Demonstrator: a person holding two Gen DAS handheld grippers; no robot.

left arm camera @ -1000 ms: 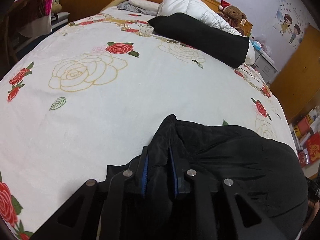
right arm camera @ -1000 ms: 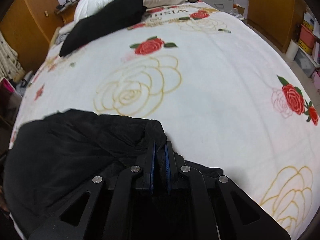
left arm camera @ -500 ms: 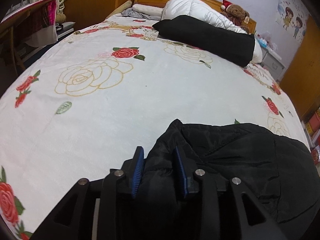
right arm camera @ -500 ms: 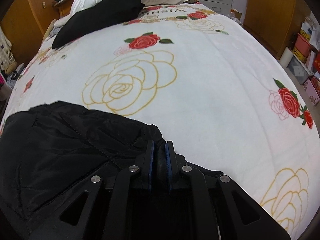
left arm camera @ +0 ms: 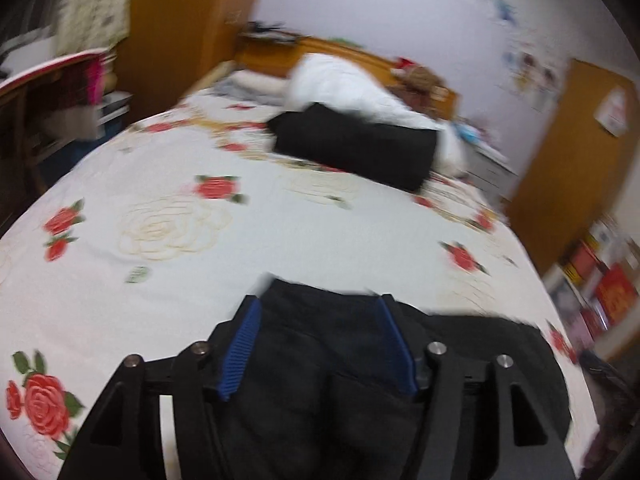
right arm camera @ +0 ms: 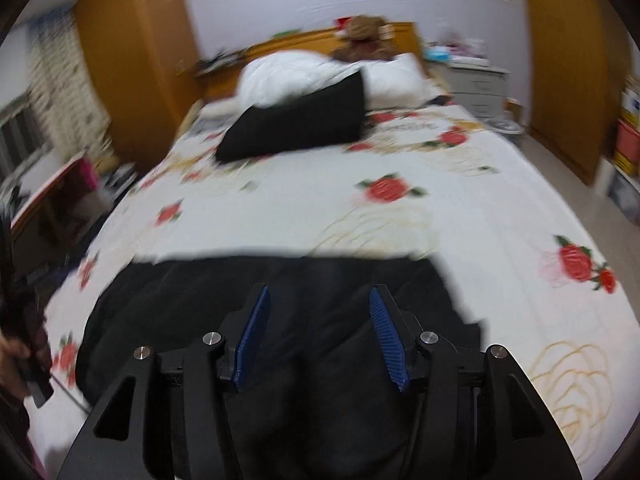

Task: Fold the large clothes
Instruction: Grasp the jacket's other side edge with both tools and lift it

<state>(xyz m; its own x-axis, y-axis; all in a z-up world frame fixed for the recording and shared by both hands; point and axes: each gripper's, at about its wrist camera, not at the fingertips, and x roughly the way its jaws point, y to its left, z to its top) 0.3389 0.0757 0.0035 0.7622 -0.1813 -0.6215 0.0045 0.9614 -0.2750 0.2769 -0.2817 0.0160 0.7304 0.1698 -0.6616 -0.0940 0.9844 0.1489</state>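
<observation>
on a rose-print bed [left arm camera: 280,240], a black garment [right arm camera: 280,300] lies folded. left gripper [left arm camera: 320,344] and right gripper [right arm camera: 318,332] have just been opening, jaws wide; through the blur, the fabric seems released.

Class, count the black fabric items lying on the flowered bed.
2: a black garment at the near edge below the open fingers, and a black folded piece against the white bedding by the headboard. Others may be hidden.

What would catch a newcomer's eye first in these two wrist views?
A black garment lies bunched at the near edge of the rose-print bedspread, under both open grippers. The blue-padded fingers have just been opening and press on nothing. A black cushion leans on white bedding at the headboard.
</observation>
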